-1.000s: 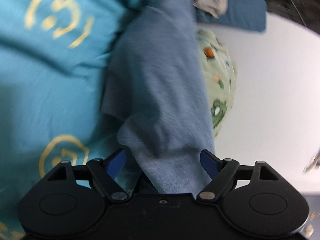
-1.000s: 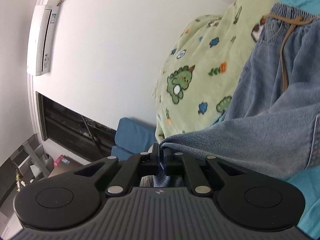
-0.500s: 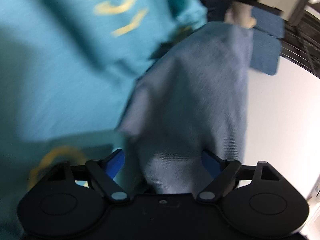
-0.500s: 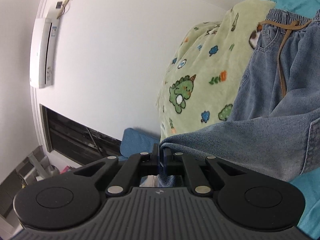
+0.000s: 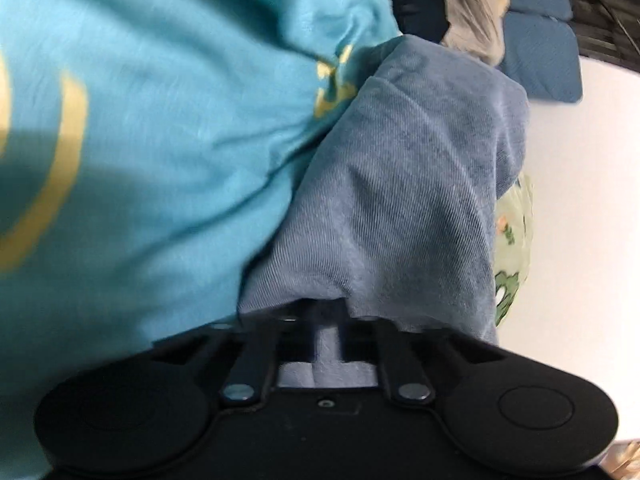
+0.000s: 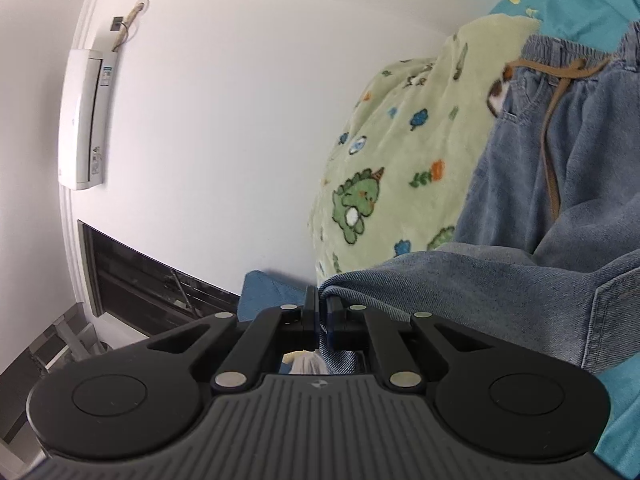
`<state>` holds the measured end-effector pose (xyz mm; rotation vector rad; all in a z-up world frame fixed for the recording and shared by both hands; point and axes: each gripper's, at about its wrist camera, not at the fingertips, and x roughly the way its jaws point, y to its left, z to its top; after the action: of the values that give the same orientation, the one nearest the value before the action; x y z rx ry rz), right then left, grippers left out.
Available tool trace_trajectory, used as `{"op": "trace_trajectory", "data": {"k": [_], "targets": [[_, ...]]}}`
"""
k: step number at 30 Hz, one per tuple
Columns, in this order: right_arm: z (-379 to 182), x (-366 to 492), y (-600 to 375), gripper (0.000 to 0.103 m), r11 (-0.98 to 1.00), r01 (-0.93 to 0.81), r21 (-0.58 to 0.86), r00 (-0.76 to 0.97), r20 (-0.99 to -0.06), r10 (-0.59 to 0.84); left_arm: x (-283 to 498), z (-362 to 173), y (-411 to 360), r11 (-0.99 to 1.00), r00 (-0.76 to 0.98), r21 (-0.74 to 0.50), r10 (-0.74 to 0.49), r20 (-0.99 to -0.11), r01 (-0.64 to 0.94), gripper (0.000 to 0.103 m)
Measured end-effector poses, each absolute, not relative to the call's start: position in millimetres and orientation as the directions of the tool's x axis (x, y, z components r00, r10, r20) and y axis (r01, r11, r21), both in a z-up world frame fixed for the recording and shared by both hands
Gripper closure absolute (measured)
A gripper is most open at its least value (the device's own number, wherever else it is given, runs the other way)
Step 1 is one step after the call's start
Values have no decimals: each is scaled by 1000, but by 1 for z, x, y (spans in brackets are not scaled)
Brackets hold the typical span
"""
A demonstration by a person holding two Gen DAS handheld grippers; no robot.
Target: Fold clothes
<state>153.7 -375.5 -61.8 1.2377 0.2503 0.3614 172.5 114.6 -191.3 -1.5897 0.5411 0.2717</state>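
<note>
Both claws are closed on the same denim garment. From the left wrist view, the left claw (image 5: 326, 332) is seen drawn together on a fold of the blue jeans (image 5: 404, 200), whose cloth drapes over the fingertips and hides most of them. A turquoise sheet with yellow print (image 5: 160, 152) is pressed against the jeans on the left of that view, and a green dinosaur-print blanket (image 5: 514, 248) is glimpsed past their right edge, in front of a white wall (image 5: 580, 220). From the right wrist view, the right claw (image 6: 323, 314) is seen pinched almost completely shut on a hem edge of the jeans (image 6: 520, 280). Their elastic waistband and brown drawstring (image 6: 552, 120) are shown at the upper right, lying against the dinosaur blanket (image 6: 400, 140). A wall-mounted air conditioner (image 6: 82, 120) is visible at the left.
</note>
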Motion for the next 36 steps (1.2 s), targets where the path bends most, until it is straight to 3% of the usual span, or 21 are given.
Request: {"op": "trace_trajectory", "data": {"k": [3, 8, 12, 15, 17, 22, 27, 33, 36], "targets": [[-65, 155, -377, 99, 285, -125, 950, 918, 1, 397, 163, -166, 130, 56, 856, -863, -108, -505, -502, 103], [-61, 150, -377, 99, 331, -125, 935, 919, -17, 395, 147, -88, 173, 246, 887, -864, -30, -460, -440, 103], [-59, 146, -373, 99, 353, -121, 928, 915, -34, 401, 144, -50, 169, 373, 882, -853, -153, -445, -365, 103], [-57, 145, -370, 99, 372, -112, 922, 914, -51, 403, 121, -44, 133, 471, 858, -817, -209, -470, -333, 92], [-57, 145, -368, 99, 378, -109, 919, 913, -58, 403, 127, -45, 99, 588, 816, -748, -242, -526, -308, 76], [-56, 146, -371, 99, 382, -104, 918, 913, -65, 403, 140, -55, 8, 917, 741, -392, -214, -636, -71, 43], [-54, 149, -373, 99, 369, -110, 923, 910, -55, 410, 141, -78, -52, 981, 788, -108, -193, -585, 159, 24], [-50, 152, -376, 99, 358, -123, 925, 911, -37, 410, 157, -116, -86, 966, 803, 134, -103, -587, 222, 20], [-51, 154, -372, 99, 349, -118, 930, 909, -40, 414, 167, -127, -90, 963, 800, 195, -32, -599, 184, 18]]}}
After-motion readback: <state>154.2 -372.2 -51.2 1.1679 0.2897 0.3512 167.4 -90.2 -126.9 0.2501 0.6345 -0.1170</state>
